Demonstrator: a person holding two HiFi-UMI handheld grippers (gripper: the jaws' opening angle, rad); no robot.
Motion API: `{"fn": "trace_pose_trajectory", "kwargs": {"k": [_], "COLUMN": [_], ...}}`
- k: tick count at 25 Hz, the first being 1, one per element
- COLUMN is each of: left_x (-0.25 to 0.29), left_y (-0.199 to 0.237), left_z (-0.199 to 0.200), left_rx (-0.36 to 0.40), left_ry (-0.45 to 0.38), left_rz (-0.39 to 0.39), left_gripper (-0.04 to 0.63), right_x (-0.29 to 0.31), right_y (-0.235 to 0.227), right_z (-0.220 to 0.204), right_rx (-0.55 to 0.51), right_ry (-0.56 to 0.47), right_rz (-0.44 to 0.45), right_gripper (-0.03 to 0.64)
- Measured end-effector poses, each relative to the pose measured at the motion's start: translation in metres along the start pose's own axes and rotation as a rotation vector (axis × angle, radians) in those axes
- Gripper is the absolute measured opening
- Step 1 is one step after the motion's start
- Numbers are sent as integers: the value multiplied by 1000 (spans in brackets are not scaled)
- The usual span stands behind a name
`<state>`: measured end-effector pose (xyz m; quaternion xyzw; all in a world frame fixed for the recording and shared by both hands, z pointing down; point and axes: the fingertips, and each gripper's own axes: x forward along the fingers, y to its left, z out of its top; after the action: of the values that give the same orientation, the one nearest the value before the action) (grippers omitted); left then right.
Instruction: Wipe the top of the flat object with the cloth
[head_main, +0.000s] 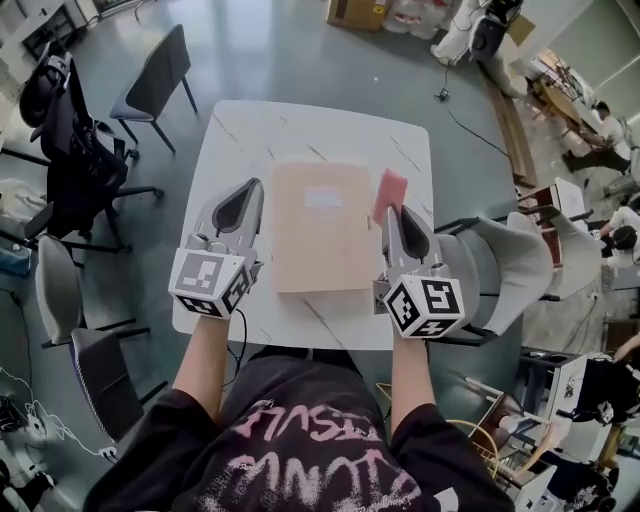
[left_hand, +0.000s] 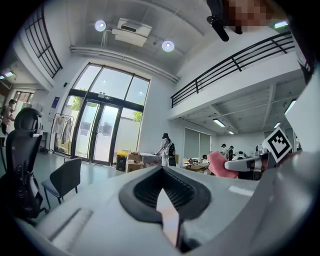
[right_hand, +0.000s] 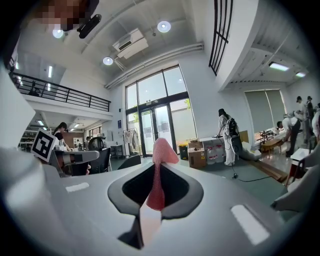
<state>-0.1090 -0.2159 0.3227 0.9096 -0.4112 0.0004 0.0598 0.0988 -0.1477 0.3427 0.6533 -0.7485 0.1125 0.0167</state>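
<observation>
The tan flat object (head_main: 322, 228) lies in the middle of the white table (head_main: 240, 140), with a pale label near its far edge whose print is too small to read. Just right of it, the right gripper (head_main: 394, 214) is clamped on the pink cloth (right_hand: 159, 155). The jaws cover the cloth's lower part. Just left of the flat object, the left gripper (head_main: 254, 186) rests with its jaws together and nothing between them.

Bare table (head_main: 250, 130) around the flat object (head_main: 322, 235); black chair (head_main: 70, 140) left, grey chair (head_main: 505, 270) right.
</observation>
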Motion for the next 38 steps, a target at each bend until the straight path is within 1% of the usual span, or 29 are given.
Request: {"fn": "trace_pose_trajectory", "kwargs": {"k": [9,33,38], "left_x": [5,17,21], "left_y": [-5,-8,-10], "left_z": [2,7,4], "left_rx": [17,39,39], "left_ry": [-4,-13,-1], "left_rz": [37,83,90], "left_gripper": [0,0,0], "right_x": [4,18,21], "right_y": [-12,-27,-29], "right_z": [-4,-2,0], "right_rx": [28,52,51], "right_ry": [9,5,12], "right_rz": [30,78,90], "right_gripper": [54,54,54]}}
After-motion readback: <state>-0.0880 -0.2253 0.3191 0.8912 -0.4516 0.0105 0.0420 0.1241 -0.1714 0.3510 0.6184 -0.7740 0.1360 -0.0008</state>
